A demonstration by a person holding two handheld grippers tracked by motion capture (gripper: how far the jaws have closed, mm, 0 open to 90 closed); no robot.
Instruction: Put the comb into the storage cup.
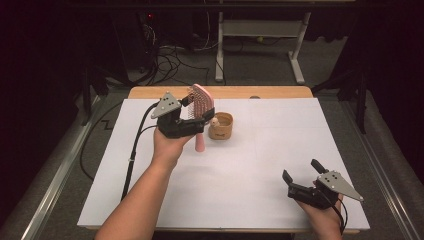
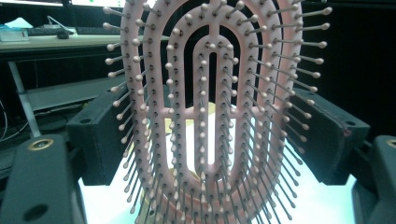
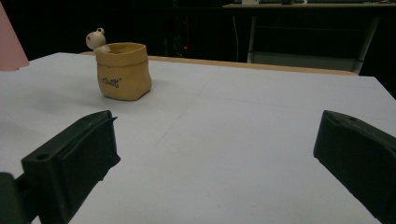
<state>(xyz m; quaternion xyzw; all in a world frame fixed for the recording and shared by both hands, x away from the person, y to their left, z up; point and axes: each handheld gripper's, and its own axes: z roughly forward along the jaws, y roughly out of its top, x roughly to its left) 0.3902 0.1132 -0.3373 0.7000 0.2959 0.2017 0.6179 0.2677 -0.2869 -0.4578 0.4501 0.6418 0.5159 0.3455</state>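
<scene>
White table surface [image 1: 260,170]: laid across most of the high view, a wooden edge [image 1: 220,92] exposed along its far side at 12 o'clock. Dark floor with cables and a desk frame [image 1: 260,30] noted beyond it.

Left gripper [image 1: 192,112]: held up off the surface at about 10 o'clock from the table's centre, a hand [image 1: 170,142] wrapped round its body, a cable trailed back toward 7 o'clock. Its jaws are set fairly wide and are closed on the head of the pink hairbrush [image 1: 201,107]. In the left gripper view the brush head [image 2: 212,112] is seen upright between the two black jaws, bristles turned toward the camera, the pads pressed against its two long sides. In the high view the handle is seen hanging down toward 6 o'clock, its tip close over the surface; whether it touches cannot be told.

Right gripper [image 1: 300,170]: rested low near the table's front edge at about 4 o'clock, held by the other hand [image 1: 325,212]. Its jaws are spread wide with nothing between them; bare white surface is seen in the gap in the right gripper view [image 3: 215,154].

Tan sack-shaped pot [image 1: 221,126]: stood on the surface just at 3 o'clock of the brush, upright, apart from both grippers. In the right gripper view it [image 3: 123,71] is seen at 11 o'clock, small lettering on its front.

Small pale figure [image 3: 97,39]: perched at the pot's rim on its left side, in that view.
</scene>
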